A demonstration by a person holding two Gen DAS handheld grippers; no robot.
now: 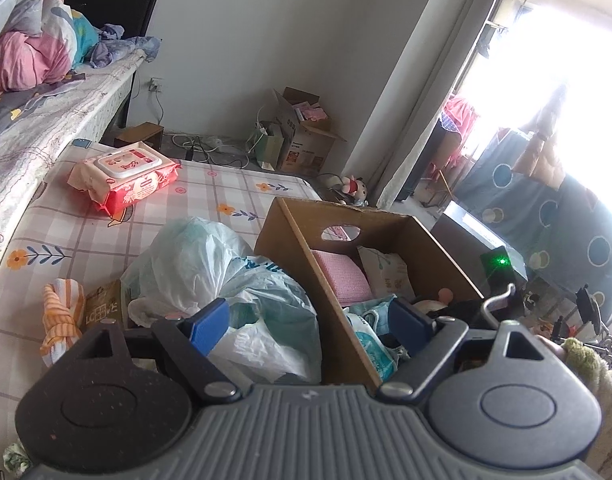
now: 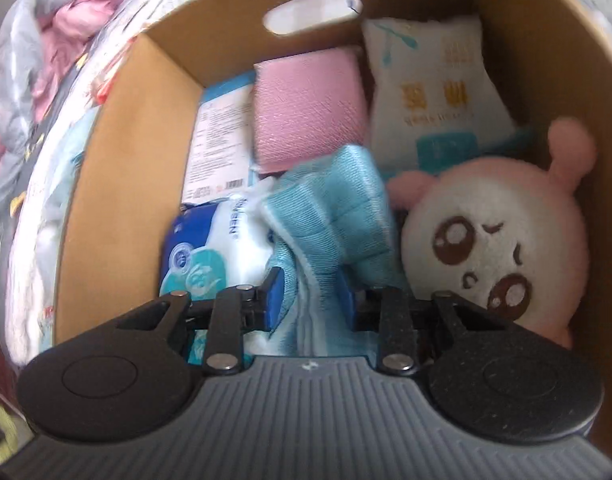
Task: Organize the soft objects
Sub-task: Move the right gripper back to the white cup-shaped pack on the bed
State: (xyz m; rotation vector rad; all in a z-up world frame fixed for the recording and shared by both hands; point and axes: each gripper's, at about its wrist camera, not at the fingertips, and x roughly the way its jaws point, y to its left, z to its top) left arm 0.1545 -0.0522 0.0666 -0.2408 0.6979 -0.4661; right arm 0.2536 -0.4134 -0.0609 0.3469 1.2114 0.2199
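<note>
A brown cardboard box (image 2: 105, 184) fills the right wrist view. In it lie a pink cloth (image 2: 306, 116), a white printed pack (image 2: 434, 92), a blue-and-white wipes pack (image 2: 213, 240) and a pink-eared plush face (image 2: 498, 240). My right gripper (image 2: 312, 286) is inside the box, shut on a teal cloth (image 2: 338, 208) that bunches up between the blue pads. In the left wrist view my left gripper (image 1: 310, 320) stands open over the box's left wall (image 1: 301, 248), one finger above crumpled plastic bags (image 1: 209, 264). An orange striped cloth (image 1: 61, 316) lies left of the bags.
A red wipes pack (image 1: 125, 176) rests on the checked mattress (image 1: 209, 196). A higher bed with pink bedding (image 1: 25, 60) borders the left. On the floor beyond are an open carton (image 1: 306, 136), cables and a small plush toy (image 1: 352, 188).
</note>
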